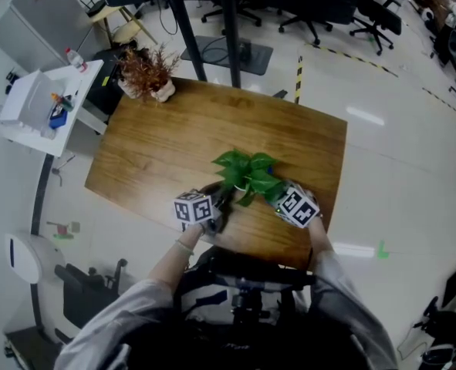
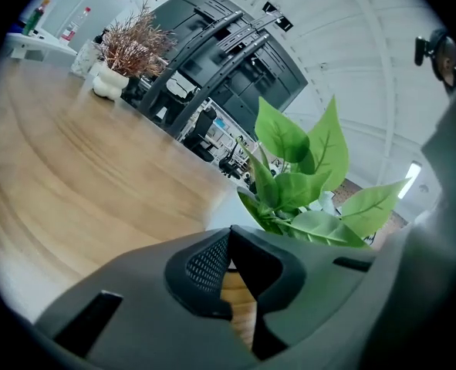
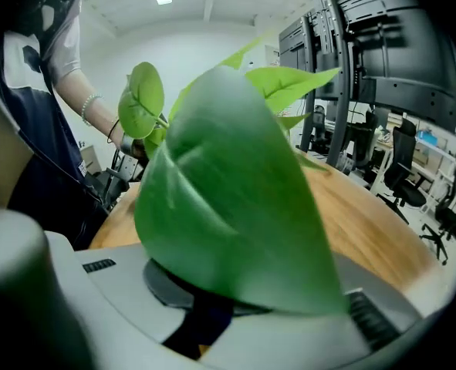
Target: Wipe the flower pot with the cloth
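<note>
Left gripper (image 2: 228, 245): just left of the pot. Its jaws meet at the tips with nothing between them, and only table shows through the slit below.
Right gripper (image 1: 284, 198): just right of the pot, tucked under the leaves. A big leaf lies across its jaw tips, so I cannot tell whether they are together or clamped on something. A dark strip sits lower in the gap; it could be pad or cloth.
Pot (image 2: 221, 214): near the table's front edge, between the two grippers. It shows as a pale wall just beyond the left jaws; whether they touch it is unclear.
Leaves (image 1: 247, 173): fresh green, spreading over the pot and towards both grippers.
Table (image 1: 173, 141): bare wood stretching away behind the pot.
Dried plant (image 1: 146, 69): well beyond the pot, at the far left corner of the table.
Chairs (image 1: 374, 10): farthest from the pot, on the floor past the table.
Progress: probably at or near the start. Both grippers are at the pot, but no cloth shows against it, so the whole wipe looks left to do.
Hidden: the cloth appears in no view for certain. From the head view the leaves cover the pot. The pot's base and far side are unseen.
</note>
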Demonstrator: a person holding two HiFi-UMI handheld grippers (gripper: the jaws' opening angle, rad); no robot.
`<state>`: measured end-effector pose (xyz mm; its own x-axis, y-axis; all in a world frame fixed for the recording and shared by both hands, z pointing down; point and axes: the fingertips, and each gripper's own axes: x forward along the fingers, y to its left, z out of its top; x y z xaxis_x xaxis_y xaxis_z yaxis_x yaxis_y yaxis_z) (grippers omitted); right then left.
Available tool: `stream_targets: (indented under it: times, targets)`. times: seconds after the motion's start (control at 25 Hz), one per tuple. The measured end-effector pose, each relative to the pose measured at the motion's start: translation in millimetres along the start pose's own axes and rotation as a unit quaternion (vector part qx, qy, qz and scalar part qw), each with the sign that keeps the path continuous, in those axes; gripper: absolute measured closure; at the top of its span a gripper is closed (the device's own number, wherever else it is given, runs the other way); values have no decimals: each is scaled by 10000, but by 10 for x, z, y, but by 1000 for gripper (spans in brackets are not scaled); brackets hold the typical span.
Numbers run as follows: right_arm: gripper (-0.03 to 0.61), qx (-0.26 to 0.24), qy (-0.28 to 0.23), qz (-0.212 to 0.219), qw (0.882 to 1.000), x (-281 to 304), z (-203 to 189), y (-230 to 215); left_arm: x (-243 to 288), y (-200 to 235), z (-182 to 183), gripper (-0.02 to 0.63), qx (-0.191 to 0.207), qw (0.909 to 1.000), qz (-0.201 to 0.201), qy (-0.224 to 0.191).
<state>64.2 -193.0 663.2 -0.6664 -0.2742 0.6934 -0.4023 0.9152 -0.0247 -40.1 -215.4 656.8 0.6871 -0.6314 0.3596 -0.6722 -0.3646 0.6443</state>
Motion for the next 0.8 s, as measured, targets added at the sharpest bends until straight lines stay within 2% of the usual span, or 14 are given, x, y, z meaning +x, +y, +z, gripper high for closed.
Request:
stream_targets:
  times: [0.28,0.44,0.68,0.8]
  targets:
    - [518,270,-18,196,9994,123,-18,431,133,101,81,609,61,9999,141,48]
    - [518,443,-59,318,9985,226,29,655,208,62,46,609,35,9999,69,81]
    - [518,762,-103,302,9966,392,67,800,222,33,-42,609,22,9998,-20,202]
    - [518,990,-144,116,9949,363,72,786,170,29,-84,609,38,9997,-43,220]
